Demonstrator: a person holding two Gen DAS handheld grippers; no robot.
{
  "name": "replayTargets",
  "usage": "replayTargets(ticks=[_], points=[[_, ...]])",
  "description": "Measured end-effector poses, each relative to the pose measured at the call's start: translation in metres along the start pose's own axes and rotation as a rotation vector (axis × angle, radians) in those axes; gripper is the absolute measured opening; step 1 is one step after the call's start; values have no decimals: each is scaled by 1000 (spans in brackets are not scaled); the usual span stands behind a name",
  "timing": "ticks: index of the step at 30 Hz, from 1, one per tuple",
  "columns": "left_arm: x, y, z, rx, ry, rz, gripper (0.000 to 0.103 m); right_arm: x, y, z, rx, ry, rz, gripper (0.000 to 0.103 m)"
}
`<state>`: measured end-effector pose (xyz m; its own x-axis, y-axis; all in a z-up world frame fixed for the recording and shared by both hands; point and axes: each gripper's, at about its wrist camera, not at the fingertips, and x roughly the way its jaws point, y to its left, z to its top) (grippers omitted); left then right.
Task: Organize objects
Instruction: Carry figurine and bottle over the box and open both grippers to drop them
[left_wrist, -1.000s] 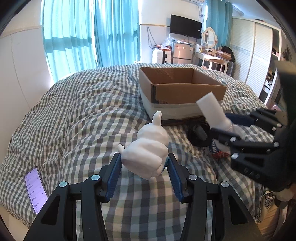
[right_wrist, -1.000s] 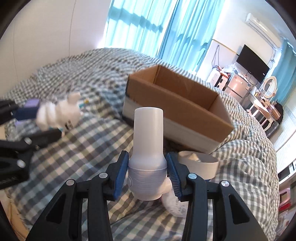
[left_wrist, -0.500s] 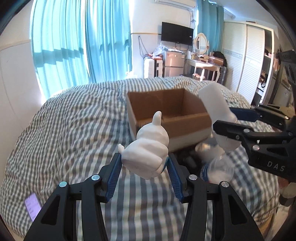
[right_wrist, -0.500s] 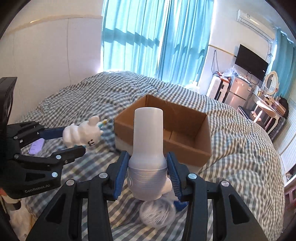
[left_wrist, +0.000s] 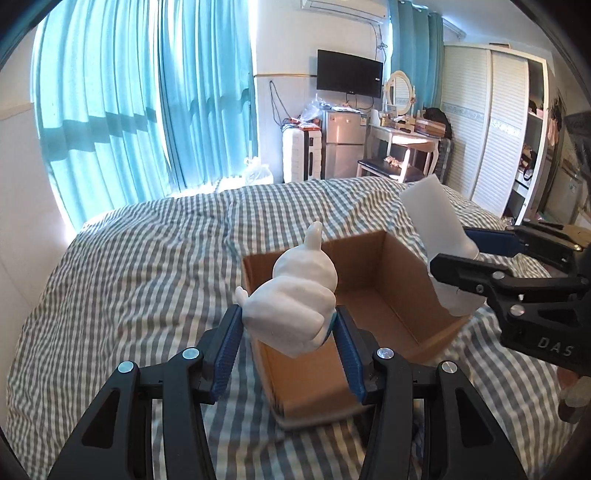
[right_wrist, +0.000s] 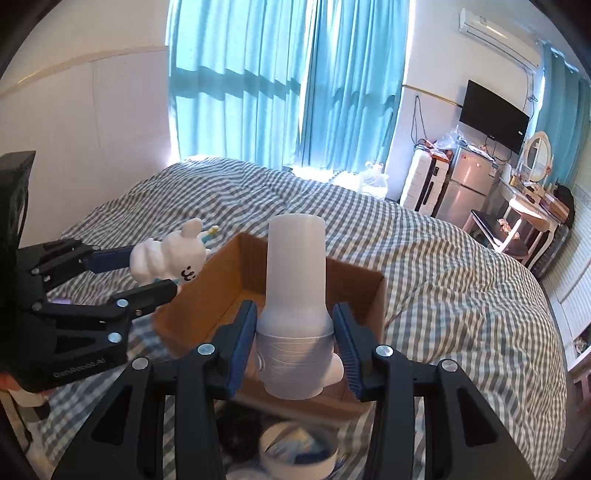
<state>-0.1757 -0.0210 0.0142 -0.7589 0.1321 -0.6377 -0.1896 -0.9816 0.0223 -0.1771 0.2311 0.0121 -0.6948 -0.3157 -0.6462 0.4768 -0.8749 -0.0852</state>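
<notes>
The left gripper (left_wrist: 289, 332) is pinching a white thumbs-up toy (left_wrist: 291, 297) between its blue pads, holding it in the air above the near-left corner of the cardboard box (left_wrist: 373, 306). The right gripper (right_wrist: 295, 345) is clamped on the wide base of a frosted white bottle (right_wrist: 295, 295), neck pointing up and away, over the near wall of that same box. The box sits open and looks empty on the checked bedspread (left_wrist: 147, 266). I'd say both items are in the carry-to-box step. Next, each hand needs to lower over the box's bare floor, apart from the other, and let go gently so neither piece tips out.
</notes>
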Motion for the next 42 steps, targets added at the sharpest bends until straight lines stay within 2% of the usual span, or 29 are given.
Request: replayTargets(ticks=[6,16,22,29,31,33,35,36,37,39,42], points=[[45,1,19,-6,37,-8,51,37,-20,22,11,23,6,43],[106,-8,22,41,124,-29,51,104,-40,17,1,106,8,43],[128,-18,24,79,144,-50,51,125,-44,12,-10,131,19,43],[131,-17,22,100,152,-53,51,130,-51,6,9,144,36,43],[128,-16,20,106,148,-65,53,128,-51,6,20,146,49,43],[126,-16,19,109,143,-65,61,125,-51,5,29,145,53,43],[121,-15,18,109,134,-47,86,121,-53,5,40,138,53,43],[117,-15,18,107,121,-43,88,117,-55,6,51,127,53,48],[113,-14,17,105,116,-46,89,111,-56,7,63,116,55,57],[105,-13,17,89,116,-50,90,101,-59,11,75,96,51,63],[93,-12,17,74,119,-24,91,81,-59,14,71,72,35,64]])
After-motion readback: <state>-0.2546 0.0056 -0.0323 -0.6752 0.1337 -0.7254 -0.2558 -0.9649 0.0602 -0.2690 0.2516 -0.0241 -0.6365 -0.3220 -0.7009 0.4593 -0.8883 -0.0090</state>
